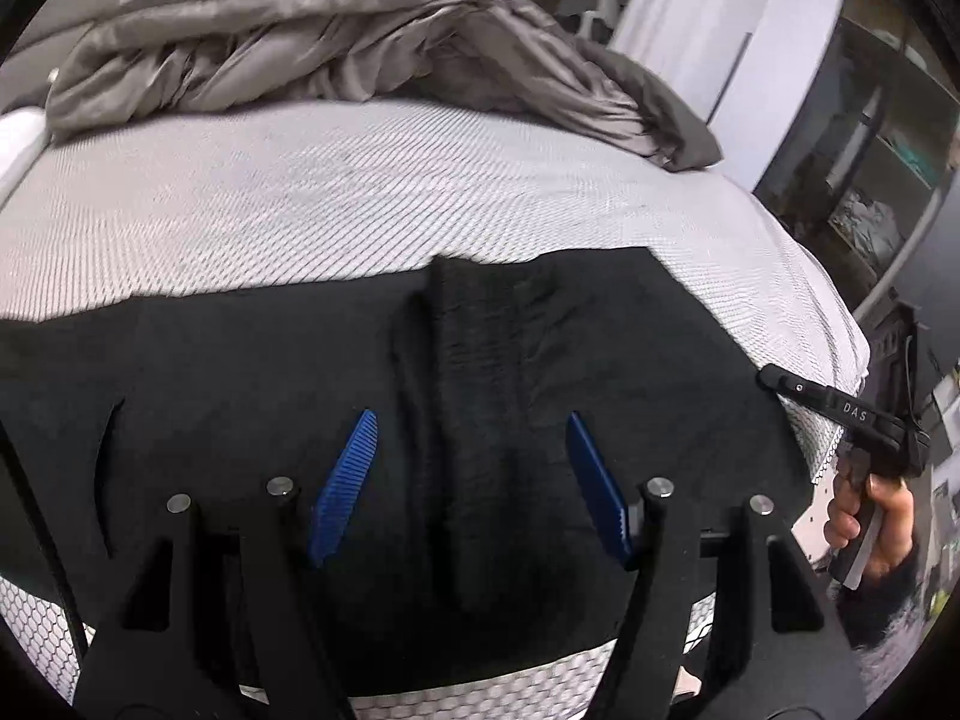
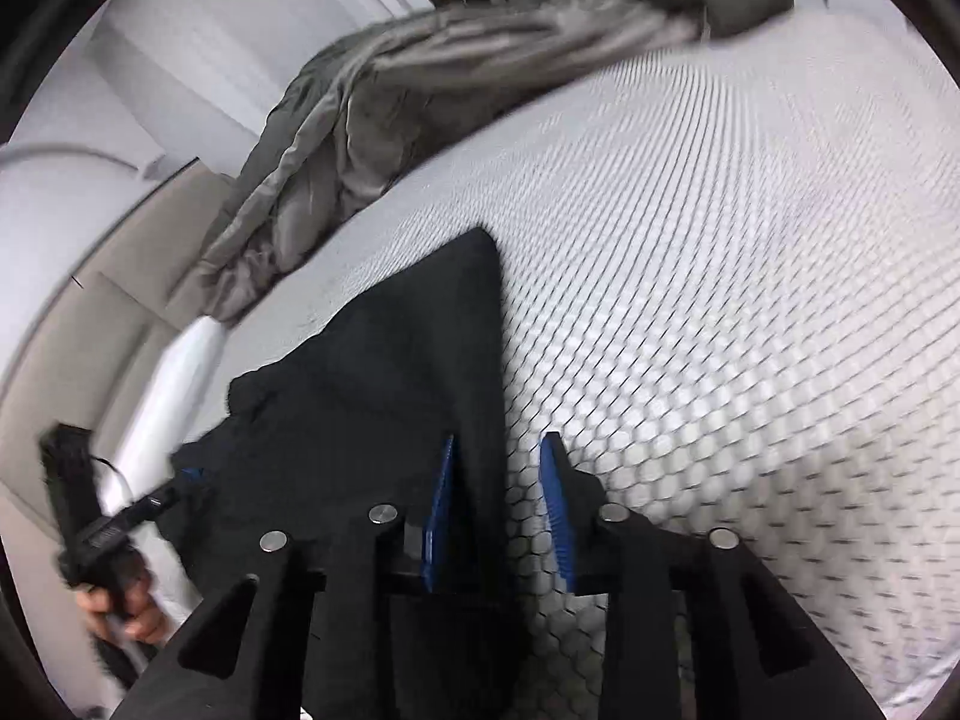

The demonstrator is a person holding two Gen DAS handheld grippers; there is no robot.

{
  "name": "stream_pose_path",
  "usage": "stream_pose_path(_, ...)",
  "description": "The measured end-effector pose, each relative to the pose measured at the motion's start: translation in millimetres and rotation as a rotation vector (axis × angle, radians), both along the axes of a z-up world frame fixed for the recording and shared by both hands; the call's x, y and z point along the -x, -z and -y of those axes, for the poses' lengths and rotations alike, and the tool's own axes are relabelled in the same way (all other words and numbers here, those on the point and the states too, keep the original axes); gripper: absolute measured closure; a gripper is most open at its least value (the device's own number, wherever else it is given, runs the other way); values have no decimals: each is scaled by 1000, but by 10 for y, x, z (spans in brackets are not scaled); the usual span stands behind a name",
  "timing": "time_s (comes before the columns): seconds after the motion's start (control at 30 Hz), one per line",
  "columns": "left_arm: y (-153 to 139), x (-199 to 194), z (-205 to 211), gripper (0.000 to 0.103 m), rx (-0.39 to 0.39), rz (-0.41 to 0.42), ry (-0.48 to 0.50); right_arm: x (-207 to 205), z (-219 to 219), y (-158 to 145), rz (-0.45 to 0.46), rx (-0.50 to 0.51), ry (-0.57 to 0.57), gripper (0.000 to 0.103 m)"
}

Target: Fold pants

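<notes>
Black pants (image 1: pixel 270 372) lie spread across the near part of a white quilted mattress (image 1: pixel 300 198), with a raised fold ridge running down their middle. My left gripper (image 1: pixel 471 416) hovers open over that ridge, its blue pads apart on either side. My right gripper (image 1: pixel 840 414) shows at the mattress's right edge, held by a hand (image 1: pixel 870 528). In the right wrist view the pants (image 2: pixel 372 396) end in a straight edge that runs between the right gripper's (image 2: pixel 497 444) blue fingers. The pads stand apart, with mattress (image 2: pixel 720 300) visible in the gap. The left gripper (image 2: pixel 120 528) is at the lower left.
A crumpled grey duvet (image 1: pixel 336 48) covers the far side of the bed, also the grey duvet (image 2: pixel 420 90) in the right wrist view. A dark shelf unit (image 1: pixel 870 180) stands beyond the right edge of the bed. White walls lie behind.
</notes>
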State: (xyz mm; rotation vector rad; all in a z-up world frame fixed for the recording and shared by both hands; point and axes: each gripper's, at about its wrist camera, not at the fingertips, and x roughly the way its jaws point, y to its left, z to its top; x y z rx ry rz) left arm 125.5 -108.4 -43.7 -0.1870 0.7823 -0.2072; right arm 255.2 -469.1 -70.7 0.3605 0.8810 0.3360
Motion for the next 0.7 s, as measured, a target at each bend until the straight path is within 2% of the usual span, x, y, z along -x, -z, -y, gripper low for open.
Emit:
stream_pose_path(0.1, -36, 64, 305, 36, -66, 53, 50, 212, -235, -241, 114, 149, -42, 71)
stream_pose_path(0.2, 40, 111, 655, 34, -119, 70, 146, 448, -554, -413, 215, 205, -110, 60)
stream_pose_path(0.27, 172, 121, 846, 32, -175, 47, 220, 505, -778, -405, 221, 177, -192, 59)
stream_pose_path(0.37, 454, 104, 1007, 30, -310, -10, 262, 527, -958, -144, 144, 205, -260, 59)
stream_pose_path(0.43, 522, 132, 1000, 29, -319, -1, 283, 551, -1086, 76, 120, 296, -306, 59)
stream_pose_path(0.53, 541, 151, 924, 27, -292, 0, 293, 629, -1149, 139, 192, 445, -359, 59)
stream_pose_path(0.57, 536, 150, 889, 27, -277, -6, 288, 633, -1169, 130, 202, 498, -339, 58)
stream_pose_path(0.6, 529, 161, 865, 27, -277, -8, 282, 653, -1131, 117, 224, 592, -297, 56)
stream_pose_path(0.63, 508, 159, 846, 27, -276, -12, 273, 661, -1090, 110, 230, 632, -276, 53)
stream_pose_path(0.7, 416, 150, 799, 27, -254, -17, 247, 641, -1009, 80, 216, 572, -255, 52)
